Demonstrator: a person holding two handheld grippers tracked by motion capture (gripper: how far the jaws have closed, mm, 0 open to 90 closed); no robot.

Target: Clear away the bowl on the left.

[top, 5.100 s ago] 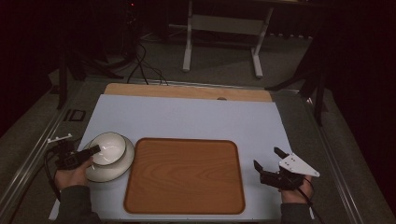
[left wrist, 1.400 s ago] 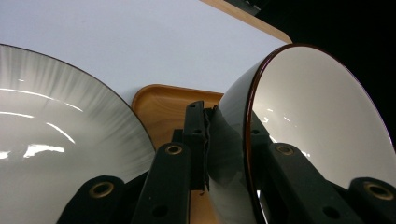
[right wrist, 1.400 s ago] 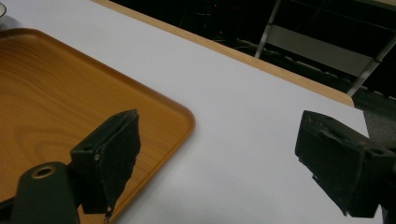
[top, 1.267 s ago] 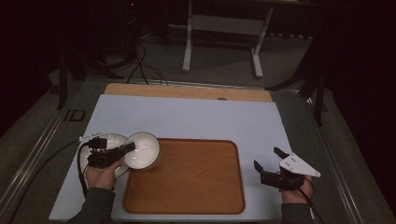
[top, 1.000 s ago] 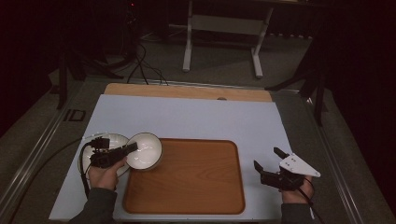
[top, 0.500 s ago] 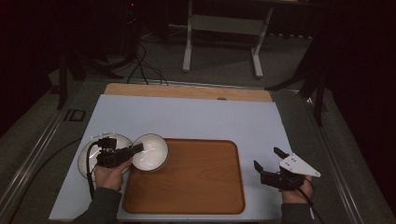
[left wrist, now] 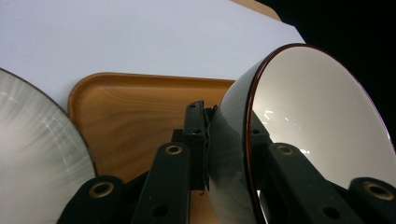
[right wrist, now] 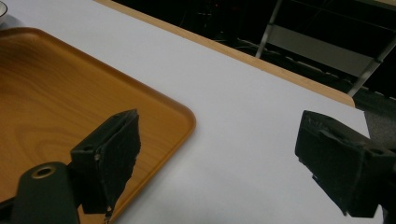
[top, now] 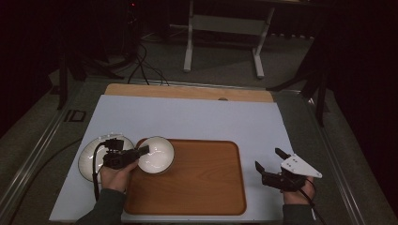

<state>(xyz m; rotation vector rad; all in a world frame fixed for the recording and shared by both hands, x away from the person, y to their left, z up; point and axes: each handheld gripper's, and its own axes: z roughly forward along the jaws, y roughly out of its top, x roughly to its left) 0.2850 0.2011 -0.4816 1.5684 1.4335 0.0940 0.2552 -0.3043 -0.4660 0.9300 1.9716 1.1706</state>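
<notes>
Now the left gripper [top: 141, 152] clamps the white, dark-rimmed bowl's [top: 157, 154] rim over the wooden tray's [top: 206, 187] near-left corner; the right gripper [top: 272, 165] gapes wide, empty.

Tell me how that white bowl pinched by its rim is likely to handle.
The bowl looks glossy and rigid, so probably slippery in the left gripper, which is clamped on its rim. Held at one edge and tilted, it may swing or pivot. It looks like ceramic or lacquerware, so it could chip if dropped on the tray.
</notes>
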